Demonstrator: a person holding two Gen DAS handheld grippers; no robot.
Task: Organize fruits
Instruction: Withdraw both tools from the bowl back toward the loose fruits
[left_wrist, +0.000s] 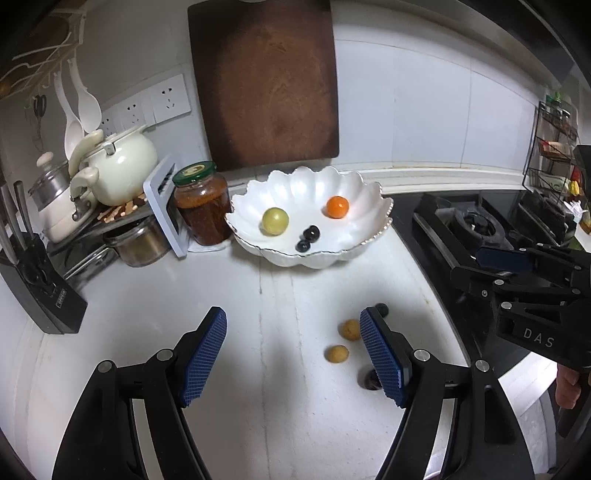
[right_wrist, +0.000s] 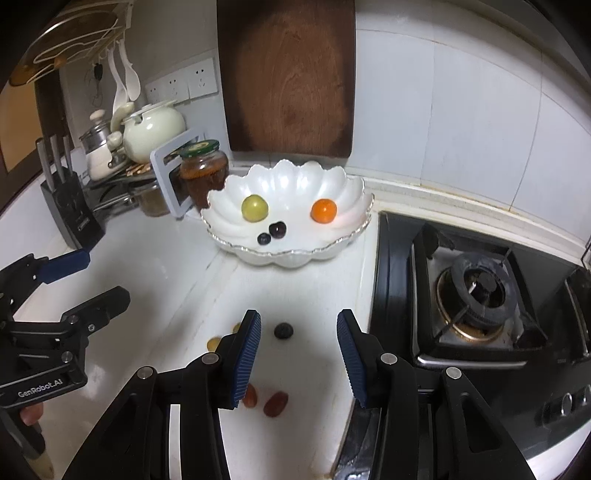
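Four fruits in bowl (right_wrist: 354, 229) ahead of both open, empty tongs (left_wrist: 293, 354) (right_wrist: 299, 354); more loose on table (right_wrist: 184, 266) near tongs.

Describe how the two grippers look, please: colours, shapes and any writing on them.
Both are black plastic linkages joined by round silver pins, each with two flat blue ribbed pads. The left gripper shows white lettering "GenRobot.AI" on its body in the right wrist view; the right gripper shows "DAS" in the left wrist view. No cables or sleeves show.
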